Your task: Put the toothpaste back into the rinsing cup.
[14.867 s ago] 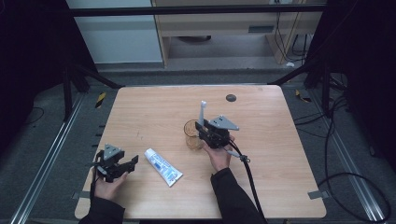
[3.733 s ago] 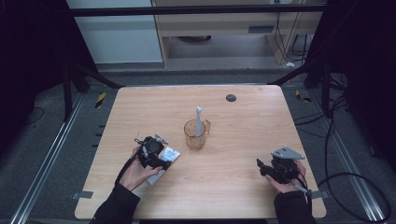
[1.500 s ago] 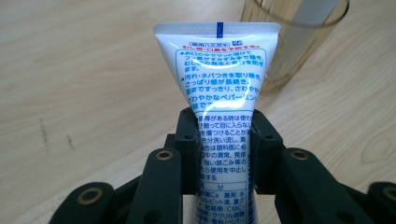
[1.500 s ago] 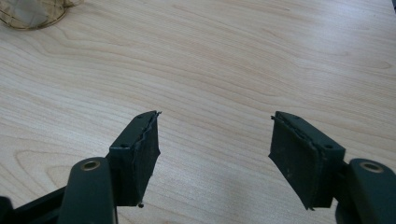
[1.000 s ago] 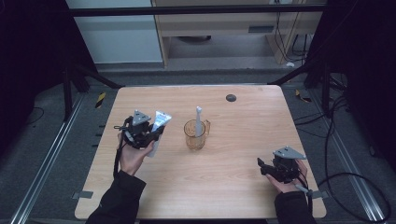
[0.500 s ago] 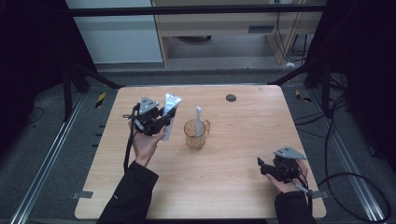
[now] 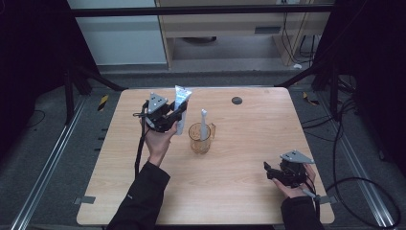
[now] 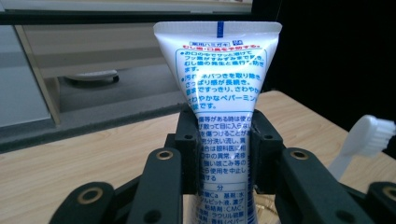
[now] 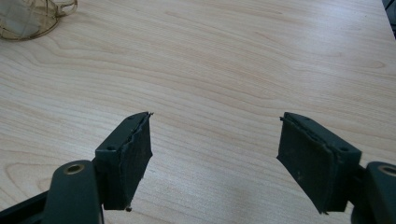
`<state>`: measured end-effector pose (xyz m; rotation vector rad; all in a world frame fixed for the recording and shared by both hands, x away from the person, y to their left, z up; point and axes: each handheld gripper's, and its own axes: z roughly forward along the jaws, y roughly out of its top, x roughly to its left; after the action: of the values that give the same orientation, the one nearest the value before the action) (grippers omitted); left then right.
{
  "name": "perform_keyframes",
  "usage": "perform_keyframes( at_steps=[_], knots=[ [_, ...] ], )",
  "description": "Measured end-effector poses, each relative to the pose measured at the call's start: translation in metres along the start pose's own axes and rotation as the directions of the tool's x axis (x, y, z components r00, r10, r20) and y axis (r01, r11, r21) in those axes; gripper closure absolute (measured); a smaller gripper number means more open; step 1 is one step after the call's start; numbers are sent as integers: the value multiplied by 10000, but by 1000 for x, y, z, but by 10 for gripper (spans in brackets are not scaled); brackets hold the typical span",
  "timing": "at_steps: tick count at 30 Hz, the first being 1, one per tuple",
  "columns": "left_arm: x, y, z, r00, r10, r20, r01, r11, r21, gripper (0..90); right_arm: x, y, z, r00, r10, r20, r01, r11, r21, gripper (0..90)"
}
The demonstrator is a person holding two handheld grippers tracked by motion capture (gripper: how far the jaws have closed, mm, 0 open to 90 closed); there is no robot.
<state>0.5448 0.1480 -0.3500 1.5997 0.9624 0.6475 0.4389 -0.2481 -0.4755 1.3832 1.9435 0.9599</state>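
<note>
1. From the high view I am looking forward and down over the whole table point(image 7: 239, 182), from well above.
2. The left gripper view is facing level across the tabletop, very close to the toothpaste tube point(image 8: 219, 102).
3. The right gripper view is tilting down close over bare wood, sharing the amber cup point(image 9: 28, 18) with the high view.

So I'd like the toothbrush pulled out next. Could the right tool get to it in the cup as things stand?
Probably yes. The right tool is open with nothing in it, with bare table between it and the cup. The toothbrush sticks up above the rim, though the left tool holds the tube close beside it.
</note>
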Motion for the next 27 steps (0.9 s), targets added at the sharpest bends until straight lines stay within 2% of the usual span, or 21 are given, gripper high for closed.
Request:
perform_keyframes(
  at_steps=[12, 27],
  knots=[
    [-10, -2, 19, 9997, -6, 228, 12, 9996, -293, 689, 1, 0, 1, 10000, -56, -37, 56, 10000, 2, 257],
    [-22, -12, 43, 9986, 144, 502, -132, 9996, -235, 689, 1, 0, 0, 9999, -105, -52, 105, 9999, -23, 258]
  ],
)
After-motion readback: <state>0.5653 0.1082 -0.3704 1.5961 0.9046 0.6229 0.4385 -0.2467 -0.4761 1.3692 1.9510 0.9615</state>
